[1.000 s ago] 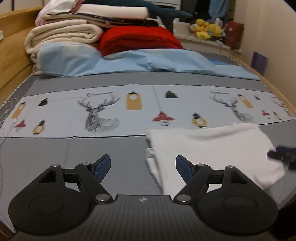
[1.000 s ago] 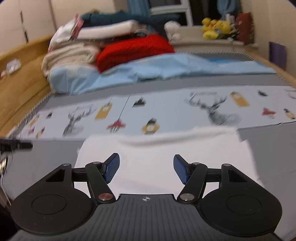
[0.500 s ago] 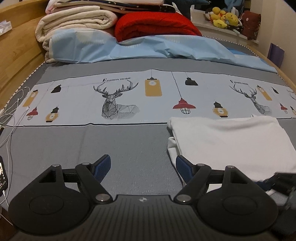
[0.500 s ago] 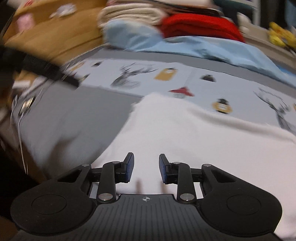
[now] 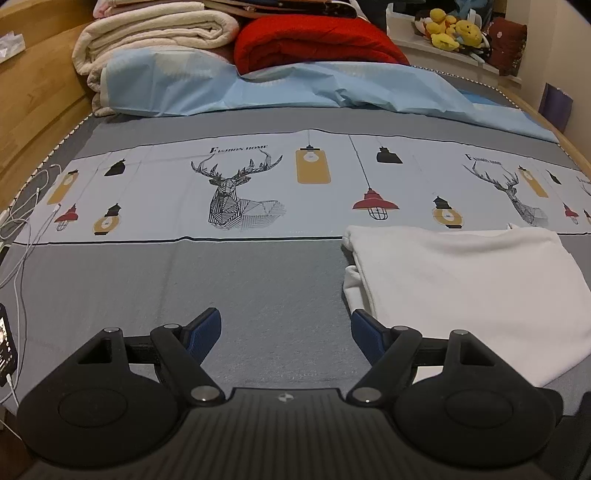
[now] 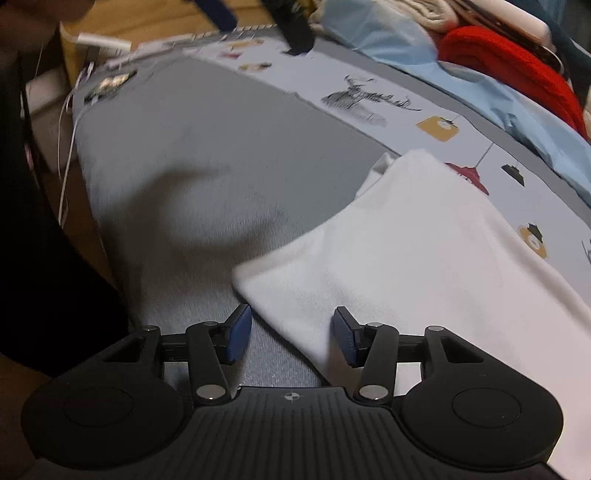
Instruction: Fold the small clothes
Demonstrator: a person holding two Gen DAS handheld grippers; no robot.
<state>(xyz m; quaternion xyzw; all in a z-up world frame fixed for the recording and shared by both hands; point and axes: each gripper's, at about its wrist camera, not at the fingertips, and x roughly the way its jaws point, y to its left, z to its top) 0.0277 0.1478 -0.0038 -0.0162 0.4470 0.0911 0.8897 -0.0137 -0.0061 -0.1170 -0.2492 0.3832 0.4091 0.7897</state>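
A folded white garment [image 5: 461, 284] lies flat on the grey bed sheet [image 5: 221, 280], right of centre in the left wrist view. My left gripper [image 5: 284, 332] hovers open over bare sheet, its right fingertip just short of the garment's near left edge. In the right wrist view the same white garment [image 6: 417, 251] fills the right half. My right gripper [image 6: 291, 334] is rolled over the garment's near corner with its jaws opening; the corner's edge lies between the blue pads, which do not press on it.
Stacked blankets, a red quilt [image 5: 314, 40] and a light blue sheet [image 5: 295, 88] pile up at the head of the bed. A wooden bed frame [image 5: 33, 96] runs along the left. Cables [image 5: 22, 236] and a phone [image 5: 5, 343] lie at the left edge. Soft toys [image 5: 450, 29] sit far right.
The right gripper swung down and rolled toward the garment's near left corner; its jaws narrowed, then widened. The left gripper shifted slightly left, its view dipping a little, still open.
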